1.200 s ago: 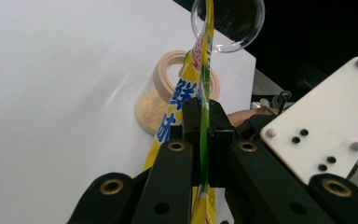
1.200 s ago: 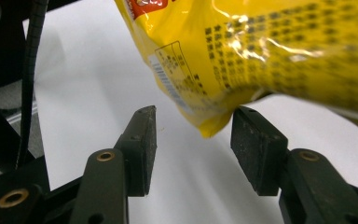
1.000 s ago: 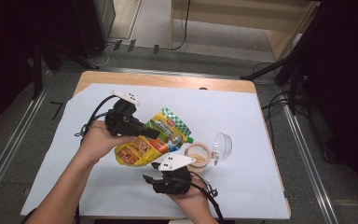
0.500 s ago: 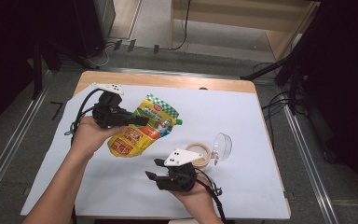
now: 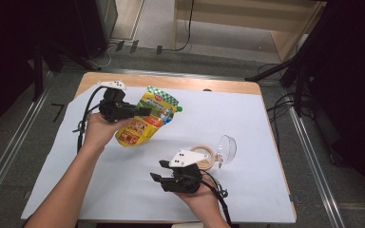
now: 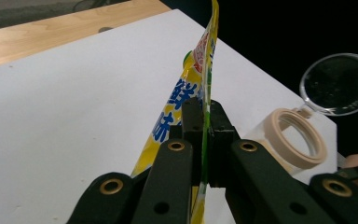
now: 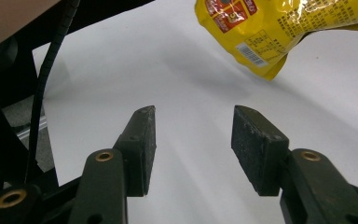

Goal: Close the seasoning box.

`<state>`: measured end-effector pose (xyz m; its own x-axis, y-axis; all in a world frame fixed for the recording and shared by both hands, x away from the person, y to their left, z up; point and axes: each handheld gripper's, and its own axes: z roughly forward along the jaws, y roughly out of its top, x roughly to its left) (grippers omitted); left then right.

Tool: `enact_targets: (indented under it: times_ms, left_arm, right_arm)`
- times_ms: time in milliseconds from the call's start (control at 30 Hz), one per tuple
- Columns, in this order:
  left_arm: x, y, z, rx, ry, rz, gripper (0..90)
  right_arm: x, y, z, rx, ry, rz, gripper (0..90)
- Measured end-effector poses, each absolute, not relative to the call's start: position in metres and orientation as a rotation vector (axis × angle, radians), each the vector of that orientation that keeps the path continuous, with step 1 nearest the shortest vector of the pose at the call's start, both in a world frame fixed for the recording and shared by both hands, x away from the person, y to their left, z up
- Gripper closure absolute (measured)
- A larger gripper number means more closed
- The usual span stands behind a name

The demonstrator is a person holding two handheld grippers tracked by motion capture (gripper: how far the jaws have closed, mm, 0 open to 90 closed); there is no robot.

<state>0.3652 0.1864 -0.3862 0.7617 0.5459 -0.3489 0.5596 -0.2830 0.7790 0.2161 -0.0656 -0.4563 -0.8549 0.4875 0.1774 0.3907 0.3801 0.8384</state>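
The left gripper (image 5: 140, 112) is clamping its jaws tight on the edge of a yellow spouted refill pouch (image 5: 145, 123), and it is carrying the pouch away from the jar toward the far left of the white sheet (image 5: 247, 118); a second ago the pouch was hanging just beside the jar, and now it is sitting well apart from it, tilted, with its green-checked top pointing away from the person. In the left gripper view the pouch (image 6: 200, 65) is standing edge-on between the closed pads. The small clear jar (image 5: 204, 158) is resting open on the sheet, its hinged lid (image 5: 226, 147) flipped back, near the right gripper (image 5: 159, 172). That gripper is lying low in the person's hand with its jaws parted about halfway and holding nothing. Judging by this, the pouch is being set aside, so the jar is probably next to be handled.
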Motion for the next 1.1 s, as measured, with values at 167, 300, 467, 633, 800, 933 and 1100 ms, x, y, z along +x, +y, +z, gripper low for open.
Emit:
enact_targets:
  times_ms: [167, 300, 467, 633, 800, 933, 1100]
  left_arm:
    - [0.37, 0.192, -0.397, 1.947, 0.877, -0.018, 90.0]
    - [0.371, 0.198, -0.4, 1.924, 0.882, -0.02, 90.0]
    - [0.366, 0.204, -0.399, 1.926, 0.876, -0.02, 89.2]
    - [0.356, 0.219, -0.399, 1.911, 0.894, -0.02, 88.1]
    - [0.343, 0.233, -0.397, 1.914, 0.889, -0.002, 87.4]
    - [0.332, 0.242, -0.395, 1.918, 0.888, 0.008, 85.0]
    - [0.324, 0.249, -0.393, 1.918, 0.857, -0.001, 78.2]
  right_arm:
    - [0.217, -0.066, -0.456, 0.806, 2.528, 1.493, 51.1]
    - [0.218, -0.067, -0.456, 0.807, 2.524, 1.495, 51.1]
    - [0.217, -0.068, -0.454, 0.802, 2.528, 1.49, 51.1]
    - [0.218, -0.07, -0.452, 0.808, 2.521, 1.492, 51.1]
    - [0.22, -0.073, -0.45, 0.811, 2.514, 1.494, 51.1]
    - [0.22, -0.074, -0.449, 0.809, 2.509, 1.495, 51.1]
    - [0.22, -0.073, -0.449, 0.808, 2.509, 1.487, 51.1]
